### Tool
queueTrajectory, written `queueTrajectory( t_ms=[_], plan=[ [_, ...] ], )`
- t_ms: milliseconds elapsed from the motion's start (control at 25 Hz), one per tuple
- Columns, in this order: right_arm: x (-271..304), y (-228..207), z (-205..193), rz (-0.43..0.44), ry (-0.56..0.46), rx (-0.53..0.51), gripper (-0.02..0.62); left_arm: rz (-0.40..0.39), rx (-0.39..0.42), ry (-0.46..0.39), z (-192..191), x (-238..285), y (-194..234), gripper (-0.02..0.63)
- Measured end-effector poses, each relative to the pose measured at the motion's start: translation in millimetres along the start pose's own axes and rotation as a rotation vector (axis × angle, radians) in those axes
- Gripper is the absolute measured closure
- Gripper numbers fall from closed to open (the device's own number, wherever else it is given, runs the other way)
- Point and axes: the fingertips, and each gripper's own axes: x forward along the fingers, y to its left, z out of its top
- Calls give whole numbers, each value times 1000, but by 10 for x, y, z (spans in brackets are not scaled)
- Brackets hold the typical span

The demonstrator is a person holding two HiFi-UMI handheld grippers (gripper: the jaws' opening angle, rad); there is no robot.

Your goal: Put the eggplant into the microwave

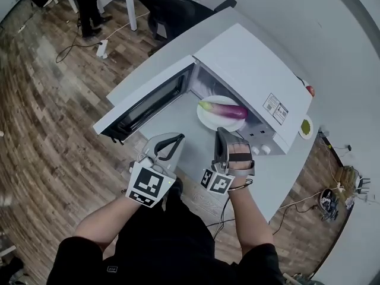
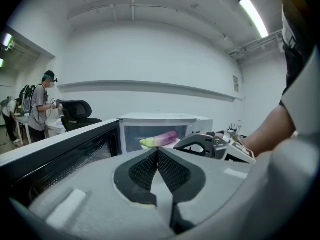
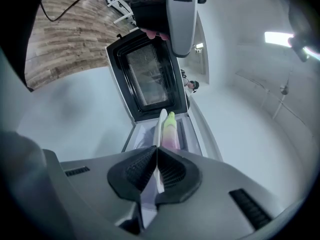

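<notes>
While right gripper (image 1: 221, 131) pinches round white plate (image 1: 208, 121) rim, left gripper (image 2: 158, 154) clenched empty: tilt could roll long purple green-tipped eggplant (image 1: 225, 109) off.

Brown wood-plank floor (image 1: 47, 111) sweeps round the left, and there's a white power strip (image 1: 102, 49) lying on it, cables trailing off. A long pale grey counter (image 1: 276, 180) runs beside the plain white wall (image 2: 150, 54). At its far end stands a black office chair (image 1: 172, 8), with white table legs (image 1: 129, 8) just beside it. Overhead, a fluorescent strip light (image 2: 252, 15) glows. Far back stands a person in a grey top (image 2: 39, 109).
</notes>
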Motion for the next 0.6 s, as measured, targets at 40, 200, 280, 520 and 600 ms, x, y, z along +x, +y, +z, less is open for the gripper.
queueTrajectory(
  t_ms=[40,200,280,520,600],
  plan=[
    [50,-2,-2,-4,8,3,572,-10,11,-5,10,39,29,598],
    [215,49,-42,-8,38,7,572,-40,21,-21,12,230,101,598],
    [298,95,-60,-9,50,6,572,-51,23,-23,-14,309,113,598],
    [585,298,-134,-8,105,29,572,-78,33,-5,-192,508,165,598],
    [700,352,-183,-5,121,32,572,-79,36,-6,-218,558,199,598]
  ],
)
